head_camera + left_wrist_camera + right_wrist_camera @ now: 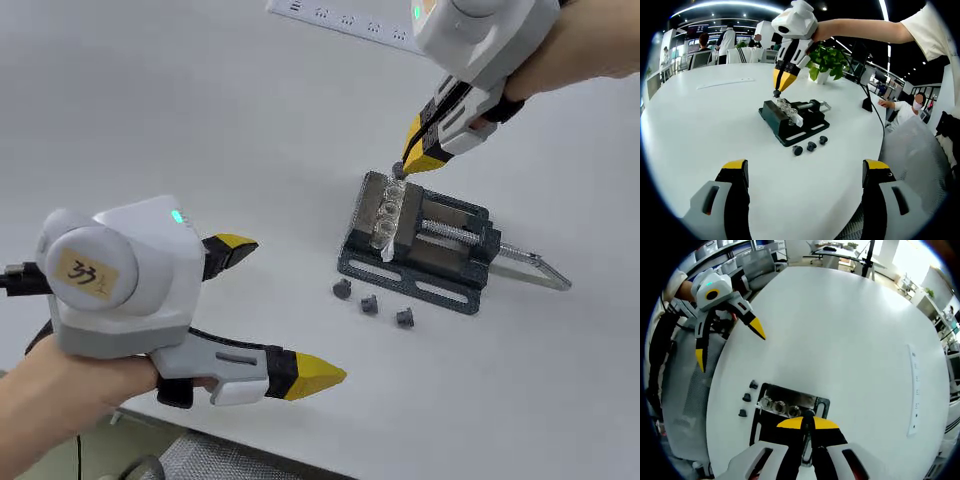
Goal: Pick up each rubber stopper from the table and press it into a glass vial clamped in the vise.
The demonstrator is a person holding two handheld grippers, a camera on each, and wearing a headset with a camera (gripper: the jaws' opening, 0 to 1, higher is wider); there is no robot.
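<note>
Glass vials [387,213]: a row of clear vials, clamped upright in the vise [455,250], a dark bench vise whose screw handle points away from the row. Held stopper [397,171]: a small dark piece pinched at the tips of the right tongs [408,168], which are closed on it and angled down at the end of the row farthest from the person, right at that vial's mouth; whether it touches the glass cannot be told. In the right gripper view the yellow tips sit together over the vise. Loose rubber stoppers [369,304]: three, dark, in a short line on the desk [200,120] just beside the vise's base, on the person's side, apart from one another. Left tongs [295,308]: open wide, nothing between them, above the desk well apart from the vise, on the side of the loose stoppers. White ruler strip [340,18]: flat on the desk, well beyond the vise.
</note>
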